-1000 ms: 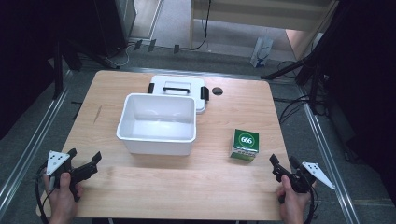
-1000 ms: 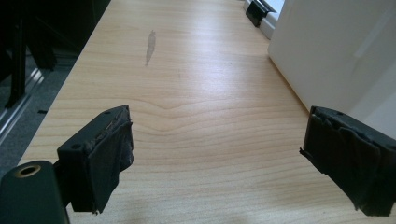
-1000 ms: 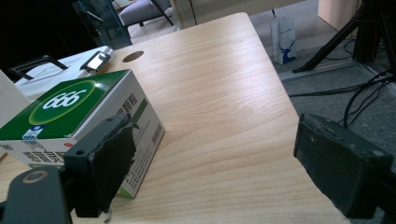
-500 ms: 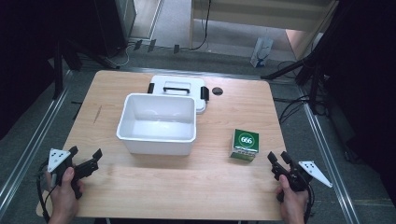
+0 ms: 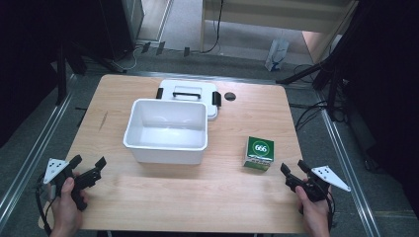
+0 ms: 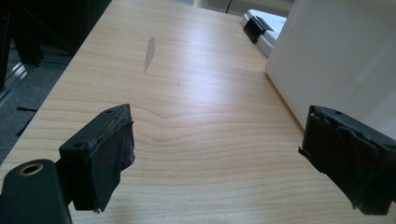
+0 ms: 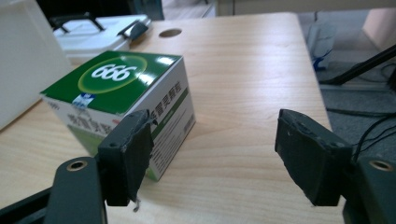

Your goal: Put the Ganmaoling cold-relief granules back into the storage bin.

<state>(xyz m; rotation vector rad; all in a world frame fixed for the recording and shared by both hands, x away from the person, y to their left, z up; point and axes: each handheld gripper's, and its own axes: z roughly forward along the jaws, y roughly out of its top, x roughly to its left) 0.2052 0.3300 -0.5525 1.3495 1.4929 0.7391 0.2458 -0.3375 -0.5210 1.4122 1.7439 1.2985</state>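
A green and white box marked 666 (image 5: 259, 152) lies on the wooden table at the right. My right gripper (image 5: 292, 166) rests just right of and nearer than it. In the right gripper view the box (image 7: 121, 74) sits ahead, partly behind the left jaw. The right gripper (image 7: 212, 144) is open and its jaws have just been opening, with only bare table between them. My left gripper (image 5: 90, 160) is open at the near left. In its own view the left gripper (image 6: 215, 149) is wide apart over bare wood, with the white bin (image 6: 336, 60) beside its right jaw.
The open white bin (image 5: 165, 154) stands mid-table. Its lid (image 5: 190, 94), with a handle and black latches, lies flat behind it. A dark round hole (image 5: 230, 96) marks the far side of the table. Metal rails and cables run along both table sides.
The right gripper's jaws closed together and then parted again, with the hand shifting slightly. The left gripper and the objects have stayed where they were.
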